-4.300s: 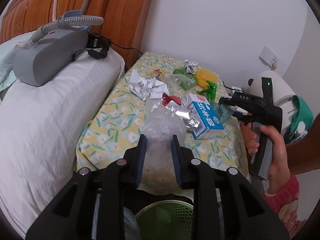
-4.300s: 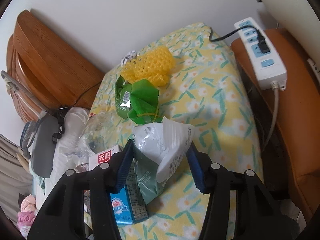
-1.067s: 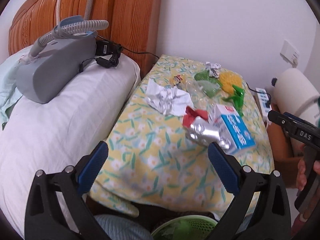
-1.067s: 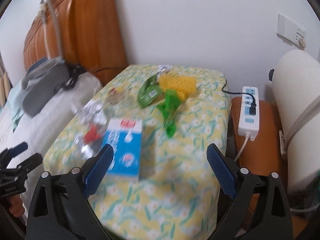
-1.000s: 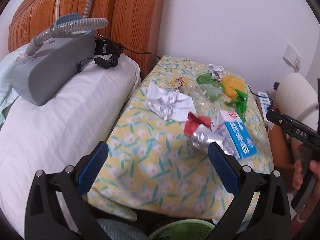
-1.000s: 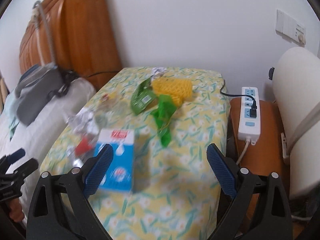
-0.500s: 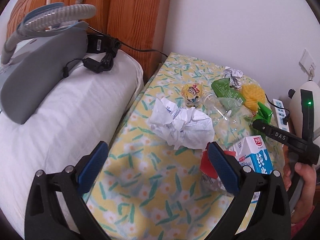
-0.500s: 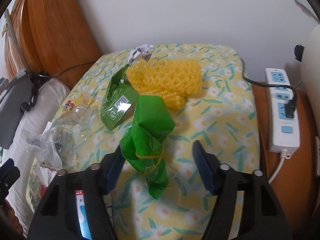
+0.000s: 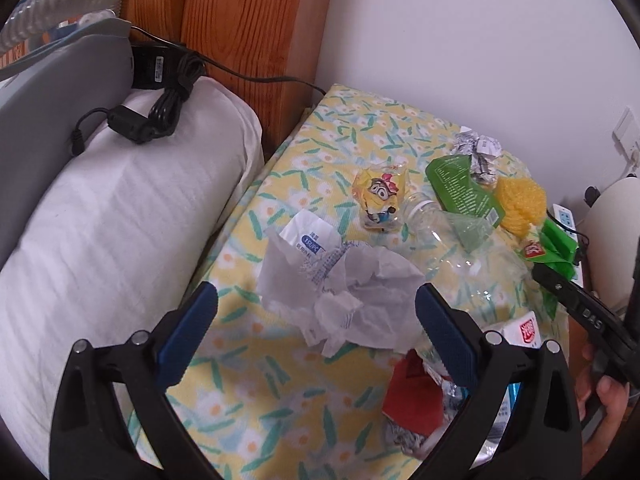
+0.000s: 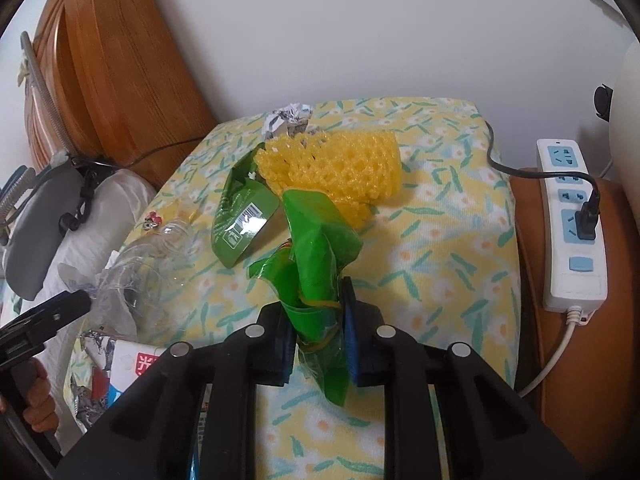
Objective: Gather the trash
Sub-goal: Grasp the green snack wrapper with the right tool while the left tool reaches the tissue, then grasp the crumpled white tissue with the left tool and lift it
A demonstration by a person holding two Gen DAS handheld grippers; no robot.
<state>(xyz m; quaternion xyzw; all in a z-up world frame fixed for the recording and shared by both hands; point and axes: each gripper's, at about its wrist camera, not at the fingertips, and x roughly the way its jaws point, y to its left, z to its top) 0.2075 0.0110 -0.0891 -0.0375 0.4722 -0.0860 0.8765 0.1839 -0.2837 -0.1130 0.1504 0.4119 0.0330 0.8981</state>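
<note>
Trash lies on a small table with a yellow floral cloth. My left gripper is open, its jaws on either side of a crumpled white paper wrapper. My right gripper is shut on a crumpled bright green wrapper, which also shows in the left wrist view. Around lie a clear plastic bottle, a dark green packet, yellow foam net, a cartoon snack bag, a paper ball, a milk carton and red-and-foil wrapping.
A bed pillow carries a grey machine with hose and black power adapter. A wooden headboard stands behind. A white power strip lies on a brown stool right of the table.
My left gripper let go of the clear plastic earlier and has moved forward over the white paper, jaws wide. My right gripper has closed on the green wrapper.
</note>
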